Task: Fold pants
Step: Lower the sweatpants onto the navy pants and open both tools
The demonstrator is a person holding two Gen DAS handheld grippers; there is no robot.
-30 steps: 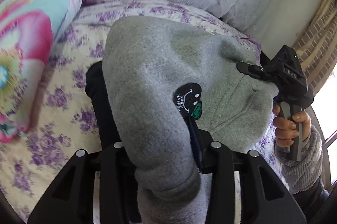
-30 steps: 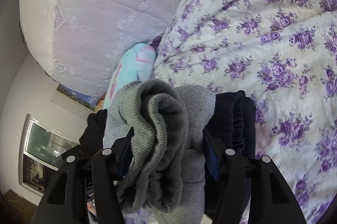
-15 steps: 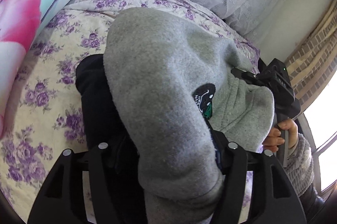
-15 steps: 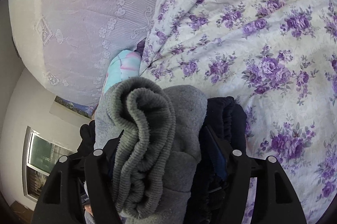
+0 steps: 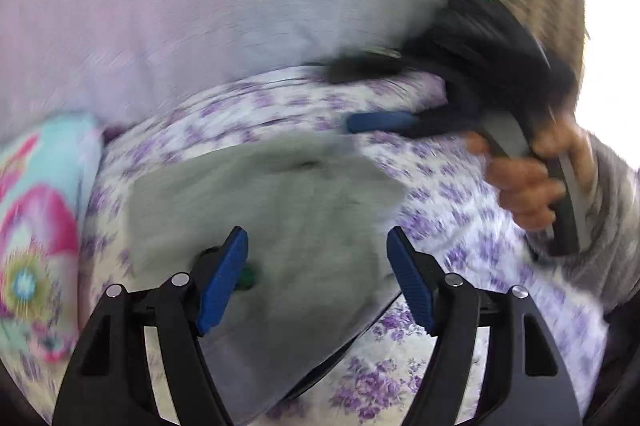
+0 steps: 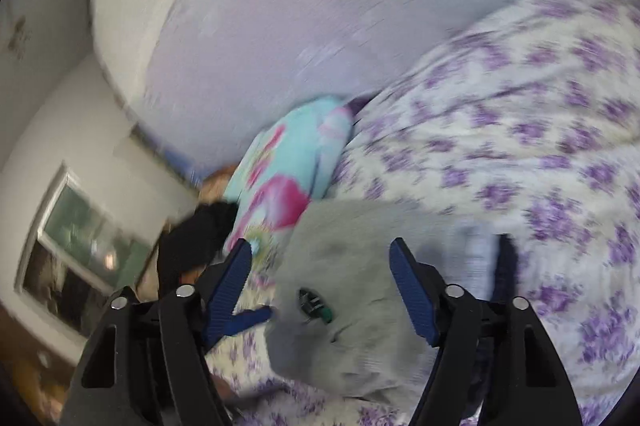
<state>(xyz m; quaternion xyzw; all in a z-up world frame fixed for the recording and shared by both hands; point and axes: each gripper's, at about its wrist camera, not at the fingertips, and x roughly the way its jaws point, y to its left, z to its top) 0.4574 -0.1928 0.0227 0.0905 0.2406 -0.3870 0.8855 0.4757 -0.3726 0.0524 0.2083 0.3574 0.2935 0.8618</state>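
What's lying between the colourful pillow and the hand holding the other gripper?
In the left wrist view, the folded grey pants lie on the purple-flowered bedspread, between the colourful pillow and that hand.

Left tongs (image 5: 316, 282) newly parted, right tongs (image 6: 320, 286) narrowing, both empty.

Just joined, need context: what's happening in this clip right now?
A person with a handheld gripper in each hand is folding grey pants on a bed with a purple floral cover. The pants lie folded on the cover. The left gripper has just been opening and the right gripper closing a little, yet both stand open above the pants with nothing pinched. A colourful pillow sits beside the pants. Both views are motion-blurred.
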